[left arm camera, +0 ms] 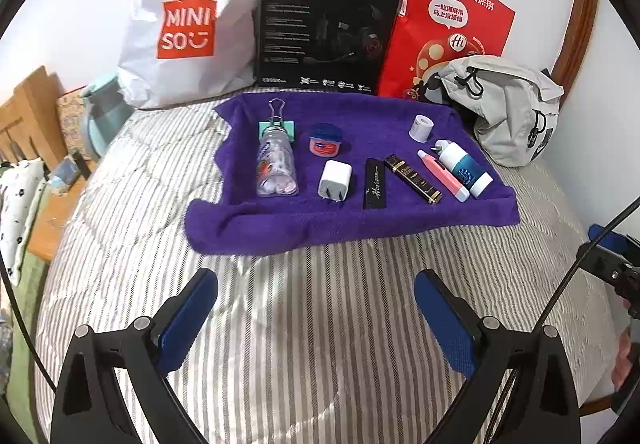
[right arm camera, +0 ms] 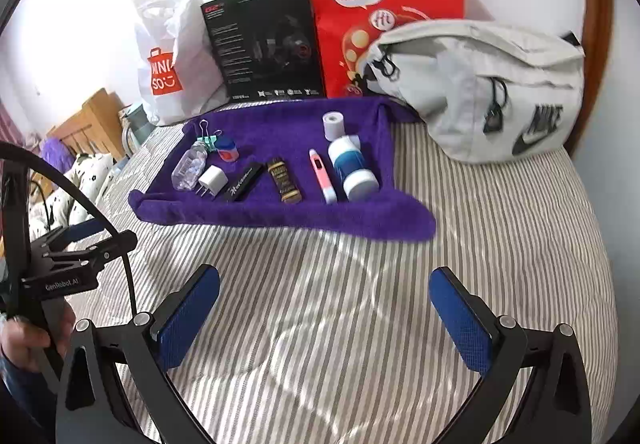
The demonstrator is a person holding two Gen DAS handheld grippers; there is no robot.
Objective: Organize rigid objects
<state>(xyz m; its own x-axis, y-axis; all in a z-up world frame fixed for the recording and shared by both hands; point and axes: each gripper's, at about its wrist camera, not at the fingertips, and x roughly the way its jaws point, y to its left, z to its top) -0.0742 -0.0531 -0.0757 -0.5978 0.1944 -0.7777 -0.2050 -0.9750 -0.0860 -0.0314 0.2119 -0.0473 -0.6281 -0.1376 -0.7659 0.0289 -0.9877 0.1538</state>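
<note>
Nine small items on purple towel; both grippers' jaws apart, empty. Right view alone shows Nike logo on grey bag.

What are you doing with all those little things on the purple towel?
A person holds a gripper in each hand over a striped bed. The left gripper and right gripper are both open and empty, well short of the purple towel. On it lie a clear bottle, a white charger, a black bar, a pink pen and other small items. Nothing has been picked up yet.
</note>
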